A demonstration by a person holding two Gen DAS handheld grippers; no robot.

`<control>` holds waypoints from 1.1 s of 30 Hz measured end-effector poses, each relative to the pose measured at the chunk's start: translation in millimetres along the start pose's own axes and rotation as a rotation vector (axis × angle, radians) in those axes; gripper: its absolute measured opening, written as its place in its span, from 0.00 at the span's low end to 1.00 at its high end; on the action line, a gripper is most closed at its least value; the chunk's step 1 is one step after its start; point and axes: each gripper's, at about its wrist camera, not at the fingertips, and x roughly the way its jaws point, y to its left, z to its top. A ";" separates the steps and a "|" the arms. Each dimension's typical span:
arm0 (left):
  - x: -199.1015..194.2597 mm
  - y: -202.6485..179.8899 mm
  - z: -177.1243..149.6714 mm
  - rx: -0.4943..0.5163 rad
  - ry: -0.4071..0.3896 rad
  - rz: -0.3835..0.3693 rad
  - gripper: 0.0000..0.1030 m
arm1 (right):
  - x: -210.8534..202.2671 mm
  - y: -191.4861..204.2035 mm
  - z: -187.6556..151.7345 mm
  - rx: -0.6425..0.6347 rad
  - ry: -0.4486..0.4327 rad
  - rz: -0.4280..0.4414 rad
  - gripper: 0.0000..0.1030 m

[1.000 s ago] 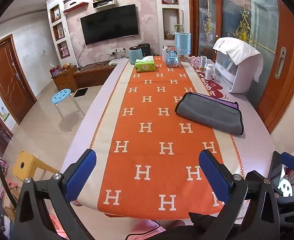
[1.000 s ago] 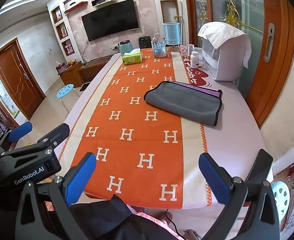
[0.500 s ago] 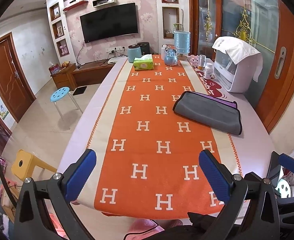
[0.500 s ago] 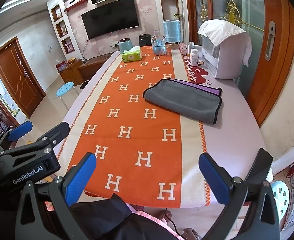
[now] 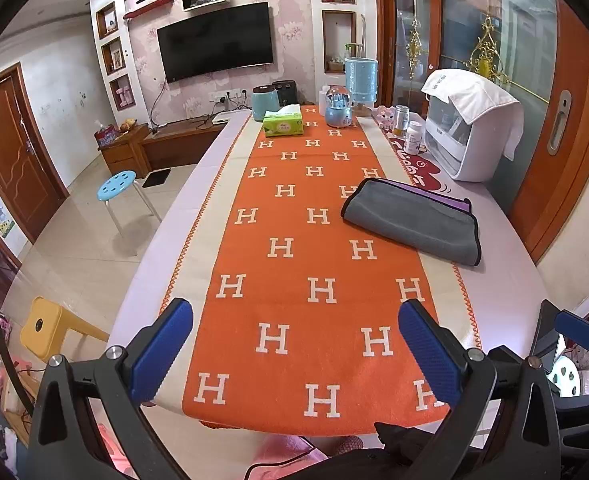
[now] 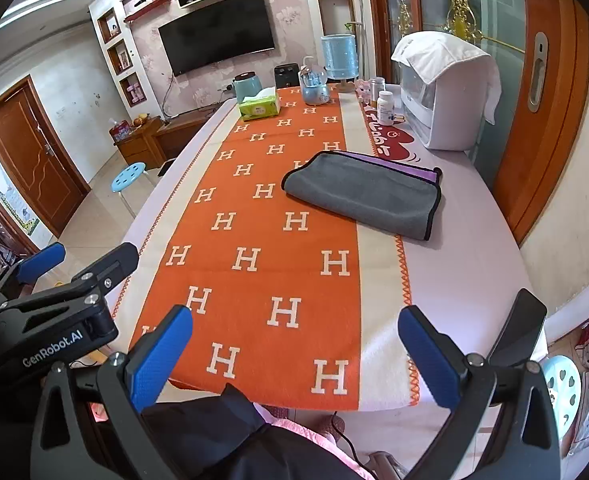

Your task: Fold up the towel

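A grey towel [image 5: 412, 222] with a purple underside and black trim lies folded flat on the right side of the table; it also shows in the right wrist view [image 6: 364, 196]. It straddles the orange H-patterned runner [image 5: 314, 280] and the pale tablecloth. My left gripper [image 5: 294, 348] is open and empty, held above the table's near edge, well short of the towel. My right gripper [image 6: 294, 352] is open and empty, also above the near edge. The left gripper's body [image 6: 46, 312] shows at the left of the right wrist view.
At the table's far end stand a green tissue box [image 5: 283, 124], a blue kettle [image 5: 265, 102], a snow globe [image 5: 337, 108], pill bottles [image 5: 412, 138] and a white appliance [image 5: 468, 132] draped with a cloth. A blue stool [image 5: 118, 184] and yellow stool [image 5: 50, 330] stand left.
Both grippers have drifted slightly, so the table and towel sit a little differently in view. The towel has not moved and both grippers stay open.
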 end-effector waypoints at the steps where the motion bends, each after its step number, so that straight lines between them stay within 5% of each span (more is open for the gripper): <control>1: 0.1 -0.1 -0.1 0.000 0.001 -0.001 0.99 | 0.0 -0.6 -0.2 0.001 0.000 0.000 1.00; 33: -0.8 1.1 0.3 -0.002 0.006 0.005 0.99 | 5.2 -0.2 -2.5 0.005 0.017 0.005 1.00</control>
